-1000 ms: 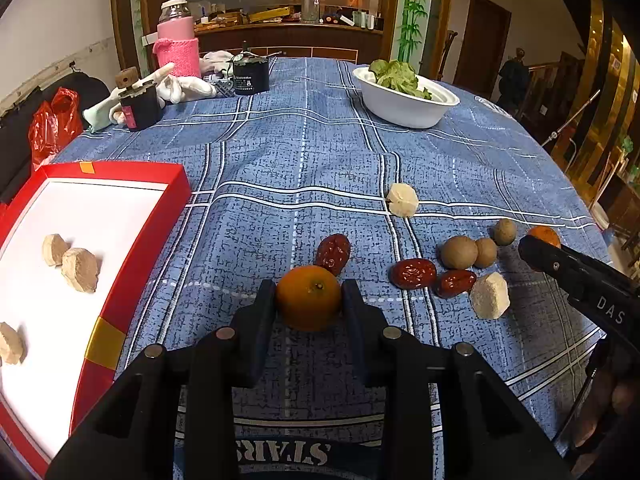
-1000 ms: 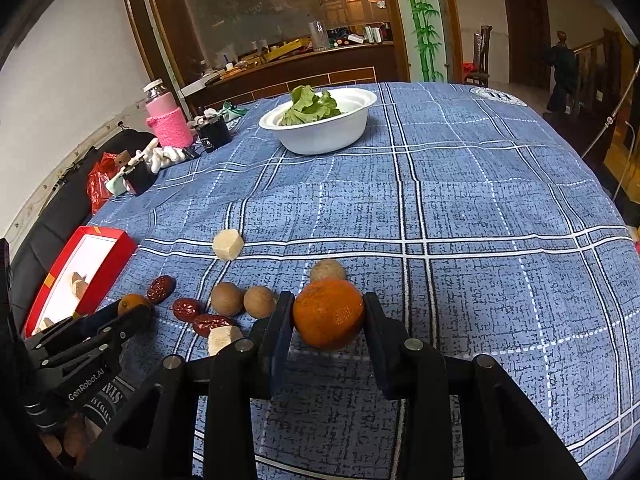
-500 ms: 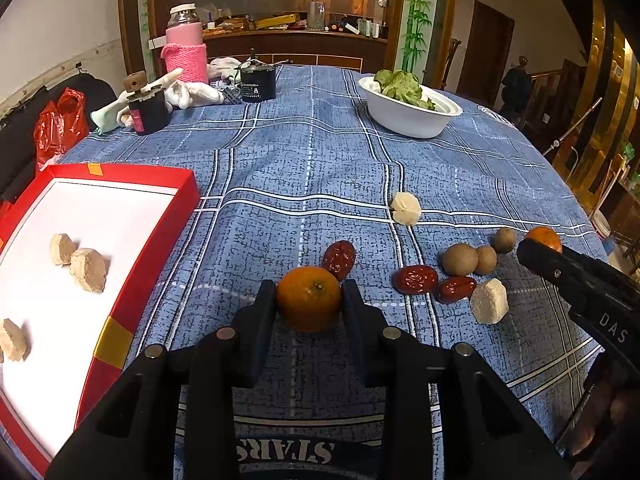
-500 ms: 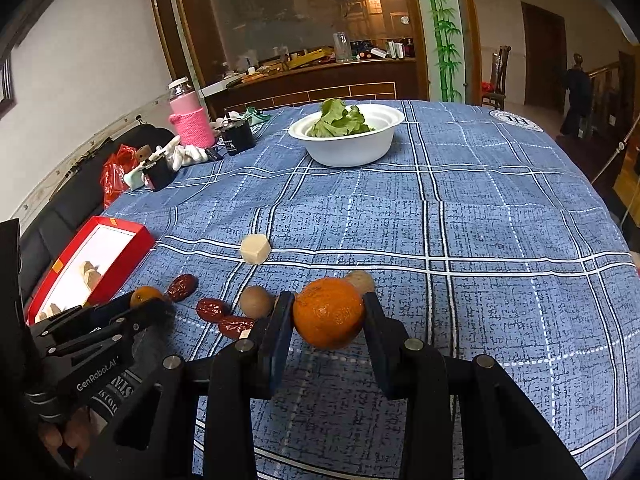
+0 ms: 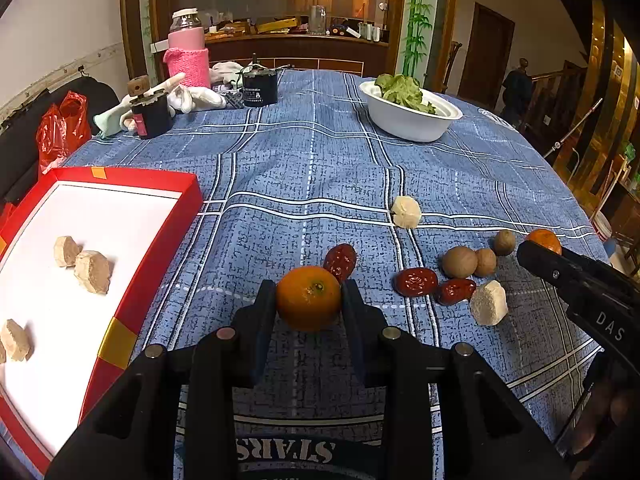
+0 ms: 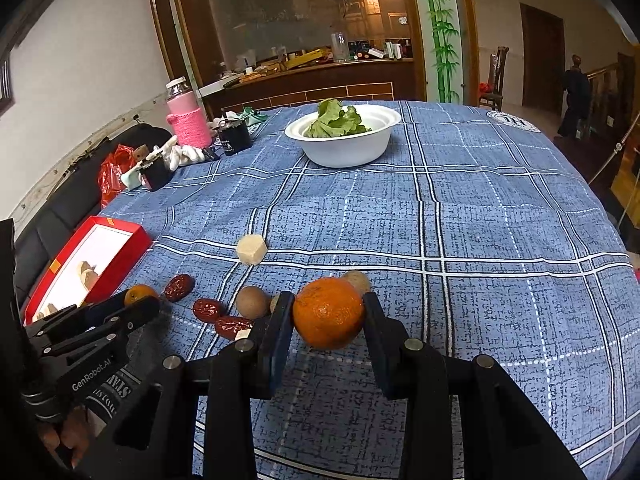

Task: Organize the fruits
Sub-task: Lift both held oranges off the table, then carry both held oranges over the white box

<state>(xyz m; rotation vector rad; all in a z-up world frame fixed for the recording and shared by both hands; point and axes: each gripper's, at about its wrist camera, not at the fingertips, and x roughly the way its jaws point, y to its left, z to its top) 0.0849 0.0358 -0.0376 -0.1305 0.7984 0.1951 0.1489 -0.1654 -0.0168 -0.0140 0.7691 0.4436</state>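
My left gripper (image 5: 308, 294) is shut on a small orange (image 5: 309, 298) and holds it above the blue checked cloth. My right gripper (image 6: 327, 316) is shut on a second orange (image 6: 327, 313), also lifted. On the cloth lie three red dates (image 5: 415, 282), three brown round fruits (image 5: 459, 262) and two pale chunks (image 5: 488, 304). The red tray (image 5: 158, 236) at the left holds several pale chunks (image 5: 92, 271). The right gripper shows at the right edge of the left wrist view (image 5: 538, 250); the left one shows low left in the right wrist view (image 6: 138, 300).
A white bowl of green leaves (image 5: 408, 114) stands at the far side of the table. A pink-sleeved bottle (image 5: 188, 54), two black jars (image 5: 260, 86), white gloves and a red bag (image 5: 60, 128) crowd the far left corner.
Both grippers have risen a little with their oranges, so the table shows from higher up. The fruit on the cloth has not moved.
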